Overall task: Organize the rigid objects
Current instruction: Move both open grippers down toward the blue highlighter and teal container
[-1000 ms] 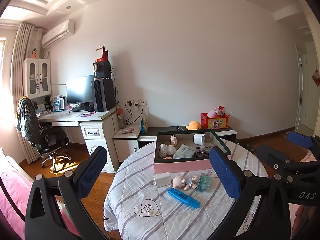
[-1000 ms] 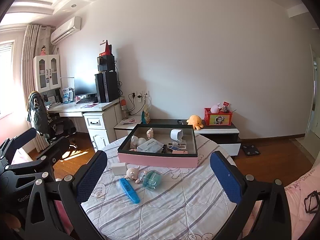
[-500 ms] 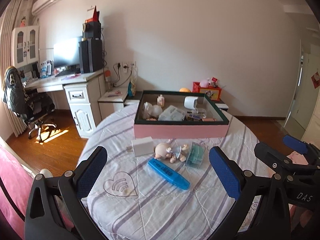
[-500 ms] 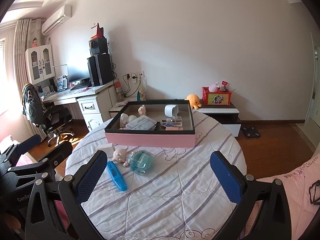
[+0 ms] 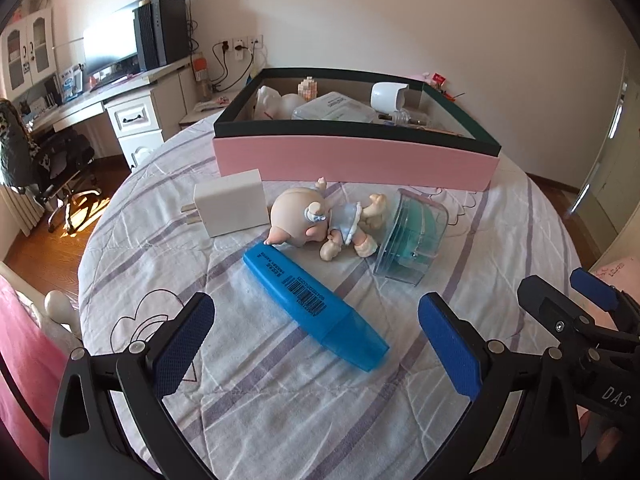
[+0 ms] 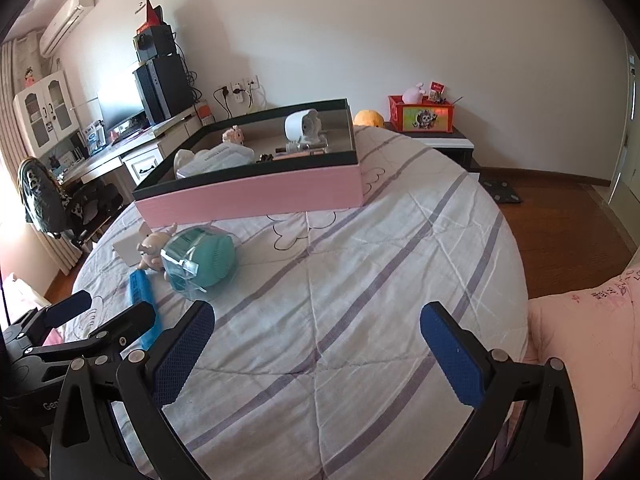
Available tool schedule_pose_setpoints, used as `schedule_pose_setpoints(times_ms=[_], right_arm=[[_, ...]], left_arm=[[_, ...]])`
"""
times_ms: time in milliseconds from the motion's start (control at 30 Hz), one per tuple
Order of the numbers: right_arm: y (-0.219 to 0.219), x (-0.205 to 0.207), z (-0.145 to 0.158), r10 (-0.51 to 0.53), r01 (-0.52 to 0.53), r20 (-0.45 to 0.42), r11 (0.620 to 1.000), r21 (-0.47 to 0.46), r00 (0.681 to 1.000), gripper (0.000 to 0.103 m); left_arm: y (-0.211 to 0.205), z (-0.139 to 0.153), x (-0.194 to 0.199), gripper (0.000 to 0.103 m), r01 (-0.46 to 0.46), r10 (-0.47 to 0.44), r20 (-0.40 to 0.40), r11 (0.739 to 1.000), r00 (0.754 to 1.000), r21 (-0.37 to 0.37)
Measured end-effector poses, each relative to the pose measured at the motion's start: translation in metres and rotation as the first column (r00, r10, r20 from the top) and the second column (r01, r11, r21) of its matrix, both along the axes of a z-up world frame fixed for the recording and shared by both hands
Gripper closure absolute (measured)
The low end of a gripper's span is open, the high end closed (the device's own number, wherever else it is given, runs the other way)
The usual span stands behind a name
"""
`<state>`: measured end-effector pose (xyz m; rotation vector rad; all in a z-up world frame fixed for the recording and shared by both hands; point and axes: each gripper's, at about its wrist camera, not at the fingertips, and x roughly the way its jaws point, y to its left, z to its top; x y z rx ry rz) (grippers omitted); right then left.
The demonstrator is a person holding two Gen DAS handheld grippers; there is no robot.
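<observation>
A blue highlighter pen [image 5: 316, 300] lies on the round table's striped cloth [image 5: 248, 400], just ahead of my open, empty left gripper [image 5: 316, 344]. Behind it lie a small doll [image 5: 320, 224], a white charger plug [image 5: 230, 208] and a clear case with a teal disc [image 5: 412, 240]. A pink box with a dark rim [image 5: 356, 156] holds several items. My right gripper [image 6: 316, 344] is open and empty over bare cloth, right of the teal case [image 6: 200, 260], the doll [image 6: 154, 246] and the pen [image 6: 140, 292]. The pink box [image 6: 256, 192] stands beyond.
The left gripper's arm [image 6: 80, 332] shows low left in the right wrist view; the right gripper's arm [image 5: 580, 320] shows at right in the left wrist view. A desk with a monitor [image 5: 108, 44], an office chair [image 5: 44, 160] and a low cabinet [image 6: 440, 136] stand behind the table.
Both grippers have moved down and forward toward the table. The left one has closed in on the blue pen. Both stay open.
</observation>
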<state>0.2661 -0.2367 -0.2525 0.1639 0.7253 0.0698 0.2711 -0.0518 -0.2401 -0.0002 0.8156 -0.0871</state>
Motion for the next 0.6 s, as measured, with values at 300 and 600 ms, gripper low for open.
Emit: schedule_pose_setpoints(times_ms=[300, 600], right_arm=[[0.002, 0.016, -0.012, 0.011, -0.011, -0.039, 1.0, 0.004, 0.999, 0.0], [0.044, 0.027, -0.005, 0.106, -0.106, -0.044, 0.994, 0.011, 0.993, 0.0]], left_arm=[[0.021, -0.021, 0.019, 0.0, -0.039, 0.041, -0.068, 0.999, 0.997, 0.035], [0.064, -0.022, 0.006, 0.0, -0.1, 0.102, -0.041, 0.993, 0.994, 0.056]])
